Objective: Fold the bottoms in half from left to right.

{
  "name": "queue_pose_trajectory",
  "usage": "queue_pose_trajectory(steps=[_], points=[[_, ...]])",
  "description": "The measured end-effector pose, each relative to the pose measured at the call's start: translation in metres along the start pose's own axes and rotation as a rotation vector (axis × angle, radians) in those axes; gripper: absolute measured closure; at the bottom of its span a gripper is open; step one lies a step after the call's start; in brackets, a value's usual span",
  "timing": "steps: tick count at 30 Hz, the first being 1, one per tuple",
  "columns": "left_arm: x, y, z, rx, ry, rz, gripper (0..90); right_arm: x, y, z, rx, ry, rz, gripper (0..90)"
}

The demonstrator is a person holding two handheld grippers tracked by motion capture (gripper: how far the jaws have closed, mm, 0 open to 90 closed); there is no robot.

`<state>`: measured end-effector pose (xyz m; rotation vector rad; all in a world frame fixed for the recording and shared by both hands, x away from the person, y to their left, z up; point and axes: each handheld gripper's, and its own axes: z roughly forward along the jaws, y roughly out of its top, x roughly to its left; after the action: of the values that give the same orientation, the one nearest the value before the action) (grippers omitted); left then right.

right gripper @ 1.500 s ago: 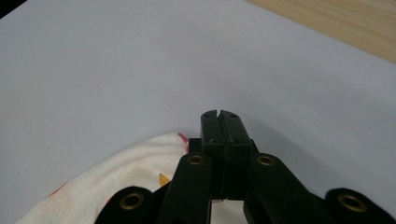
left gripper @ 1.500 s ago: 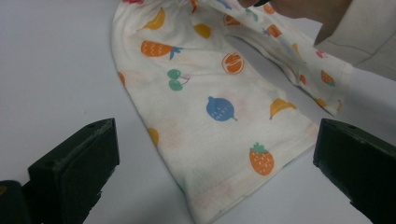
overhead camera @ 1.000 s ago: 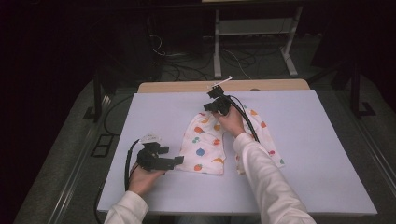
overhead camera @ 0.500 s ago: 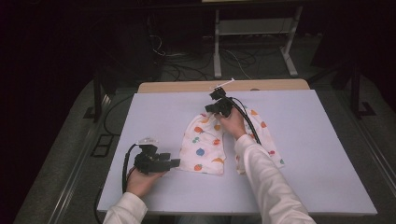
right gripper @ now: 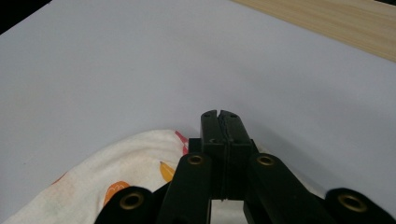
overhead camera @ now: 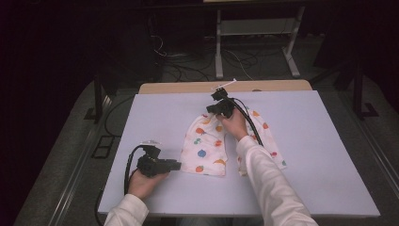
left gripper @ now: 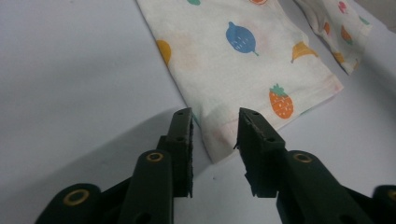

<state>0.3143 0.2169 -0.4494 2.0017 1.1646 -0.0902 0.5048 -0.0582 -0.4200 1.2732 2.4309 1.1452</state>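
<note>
- I work at a pale lavender-grey rectangular table top [overhead camera: 324,155], lit evenly from above while everything around it falls dark.
- Along my table's far edge runs a light wooden strip [overhead camera: 188,88]; my right gripper view shows it too, at the upper right corner.
- Beyond it stands a white metal frame with two splayed legs [overhead camera: 256,42], on a grey carpeted floor [overhead camera: 61,155].
- Black cables [overhead camera: 188,59] lie tangled on that floor near the frame.
- A black metal stand leg [overhead camera: 98,101] rises at my table's left, and another stands at the right.

Probably a lab: a white-topped table [overhead camera: 329,188] in a dark room, loose cables [overhead camera: 188,56] and a metal stand [overhead camera: 256,28] behind.
</note>
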Motion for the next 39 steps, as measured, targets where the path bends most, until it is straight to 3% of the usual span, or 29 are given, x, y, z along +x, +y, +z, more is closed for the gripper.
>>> queue_pose_trajectory(steps=[4, 11, 18, 27, 31, 35, 39], points=[[0.004, 0.002, 0.004, 0.003, -0.031, -0.040, 74.5, 0.001, 0.000, -0.001, 0.000, 0.000, -0.001, 88.6], [0.007, 0.004, 0.008, 0.015, -0.039, -0.049, 87.4, 0.001, 0.001, -0.003, -0.007, 0.002, -0.006, 88.5], [0.005, 0.005, 0.008, 0.015, -0.036, -0.034, 89.2, 0.001, 0.002, -0.006, -0.017, 0.001, -0.003, 88.6], [-0.008, 0.009, 0.004, 0.005, -0.049, 0.052, 89.4, -0.004, 0.003, -0.011, -0.045, 0.011, 0.020, 88.6], [-0.014, 0.013, -0.001, -0.030, -0.077, 0.083, 89.5, -0.007, 0.005, -0.015, -0.054, 0.011, 0.028, 88.6], [-0.022, 0.018, -0.005, -0.056, -0.130, 0.118, 89.5, -0.009, 0.006, -0.018, -0.063, 0.015, 0.037, 88.6], [-0.032, 0.025, -0.007, -0.073, -0.149, 0.155, 89.5, -0.010, 0.007, -0.022, -0.069, 0.014, 0.036, 88.6]])
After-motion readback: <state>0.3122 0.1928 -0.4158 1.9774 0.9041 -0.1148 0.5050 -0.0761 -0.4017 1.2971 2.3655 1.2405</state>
